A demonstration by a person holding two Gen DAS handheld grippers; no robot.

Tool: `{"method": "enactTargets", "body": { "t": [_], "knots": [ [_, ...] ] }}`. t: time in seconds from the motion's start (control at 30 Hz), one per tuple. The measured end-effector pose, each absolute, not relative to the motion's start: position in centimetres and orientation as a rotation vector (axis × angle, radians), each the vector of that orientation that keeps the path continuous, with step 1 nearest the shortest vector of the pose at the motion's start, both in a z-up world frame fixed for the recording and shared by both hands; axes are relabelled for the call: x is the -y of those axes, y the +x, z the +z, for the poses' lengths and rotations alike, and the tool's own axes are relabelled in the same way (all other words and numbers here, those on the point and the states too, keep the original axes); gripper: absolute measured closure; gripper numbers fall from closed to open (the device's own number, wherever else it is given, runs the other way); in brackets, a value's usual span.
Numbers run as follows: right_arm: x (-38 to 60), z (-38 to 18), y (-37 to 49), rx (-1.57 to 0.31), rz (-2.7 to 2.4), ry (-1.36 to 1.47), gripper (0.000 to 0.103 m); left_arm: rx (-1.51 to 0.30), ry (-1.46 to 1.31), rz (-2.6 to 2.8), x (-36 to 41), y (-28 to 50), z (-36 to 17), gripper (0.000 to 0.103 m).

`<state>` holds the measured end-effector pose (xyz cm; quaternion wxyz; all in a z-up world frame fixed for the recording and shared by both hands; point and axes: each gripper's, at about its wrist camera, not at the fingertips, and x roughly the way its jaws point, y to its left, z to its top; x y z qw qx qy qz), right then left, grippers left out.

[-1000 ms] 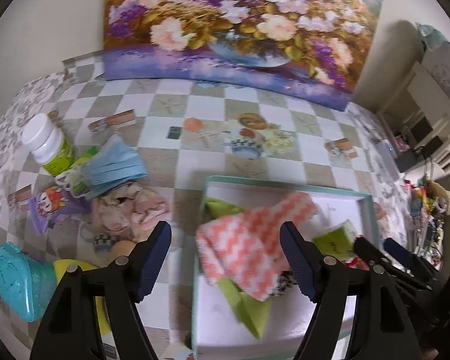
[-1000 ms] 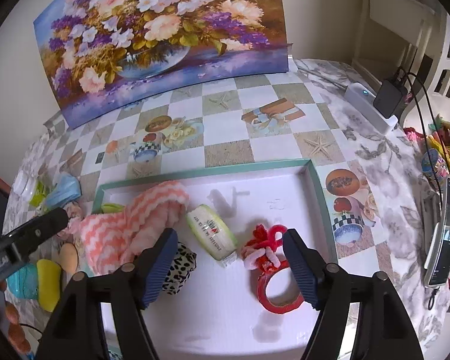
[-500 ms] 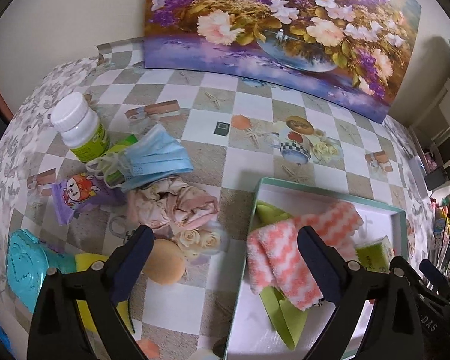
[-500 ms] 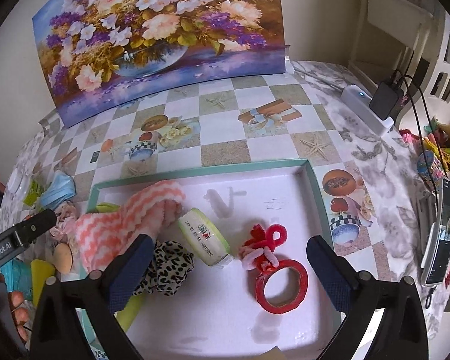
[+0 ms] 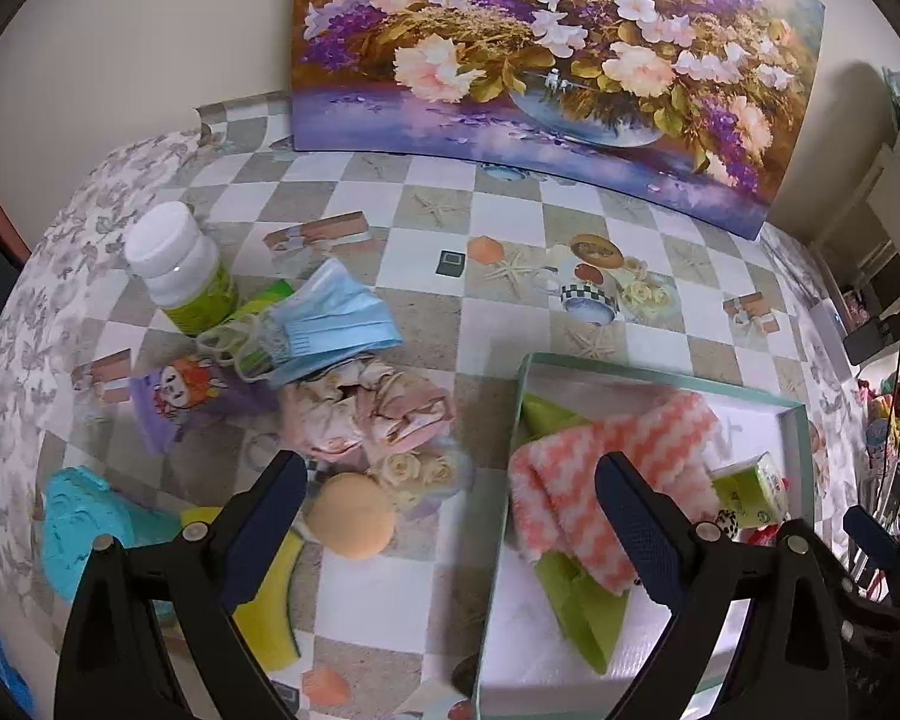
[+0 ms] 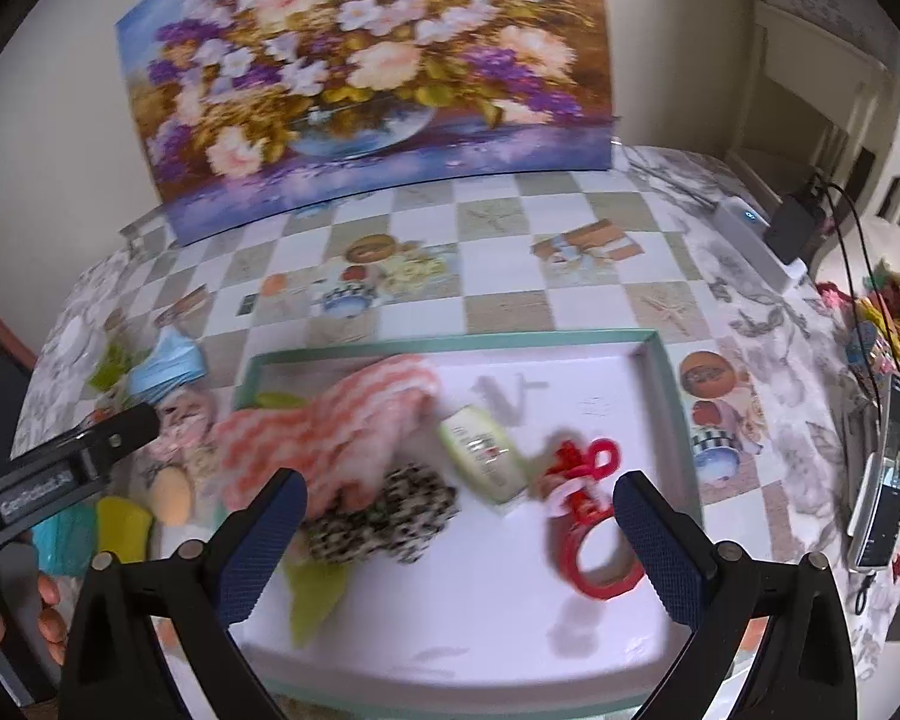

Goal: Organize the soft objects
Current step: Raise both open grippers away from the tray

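Low in each wrist view, the left gripper (image 5: 450, 525) and right gripper (image 6: 459, 540) gape wide, holding nothing. Beyond lies the fluffy pink-and-white zigzag towel (image 5: 615, 480) inside the teal-rimmed tray (image 6: 660, 354), beside a spotted scrunchie (image 6: 384, 516).

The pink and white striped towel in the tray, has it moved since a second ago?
Cannot tell. The towel lies at the tray's left end over the green cloth as before, but it is blurred.

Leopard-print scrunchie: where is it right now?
In the right wrist view the leopard-print scrunchie lies inside the teal-rimmed tray, lower left, touching the pink chevron cloth, left of the green tube.
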<state>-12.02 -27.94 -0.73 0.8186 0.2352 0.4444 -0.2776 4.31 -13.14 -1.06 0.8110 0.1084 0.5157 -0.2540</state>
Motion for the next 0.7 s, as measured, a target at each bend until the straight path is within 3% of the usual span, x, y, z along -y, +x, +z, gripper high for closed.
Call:
{"method": "enactTargets", "body": {
  "t": [0.33,0.7],
  "knots": [
    [24.5,2.2,-12.6,-0.849,-0.623,0.434,0.0,-1.018,0.237,-0.428,10.2,4.2,0.8,0.006],
    [21.2,0.2,-11.2,-0.944,-0.575,0.47,0.0,-1.058,0.213,-0.393,6.5,5.1,0.9,0.006]
  ]
}}
